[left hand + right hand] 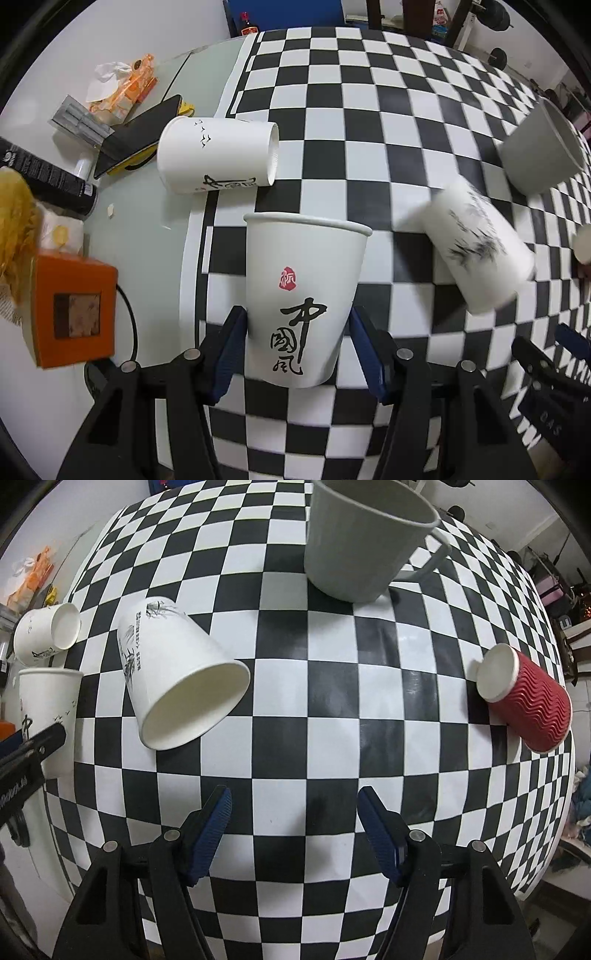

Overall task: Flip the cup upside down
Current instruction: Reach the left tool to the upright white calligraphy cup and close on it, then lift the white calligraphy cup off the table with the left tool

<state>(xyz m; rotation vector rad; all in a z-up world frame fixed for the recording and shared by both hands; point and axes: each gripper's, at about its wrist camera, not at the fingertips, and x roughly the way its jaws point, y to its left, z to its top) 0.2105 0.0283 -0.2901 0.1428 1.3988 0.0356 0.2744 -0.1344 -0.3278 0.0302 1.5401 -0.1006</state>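
A white paper cup with black calligraphy and a red seal (303,295) stands upright, mouth up, between the pads of my left gripper (299,350), which is shut on its lower half. It also shows at the left edge of the right wrist view (46,716). My right gripper (293,830) is open and empty above the checkered cloth (332,738). A white cup with bamboo print (184,679) lies on its side ahead-left of it, blurred in the left wrist view (480,243).
Another white paper cup (218,155) lies on its side at the cloth's left edge. A grey mug (365,535) stands upright at the far side. A red ribbed cup (528,701) lies on its side at right. An orange box (70,314) and clutter sit at left.
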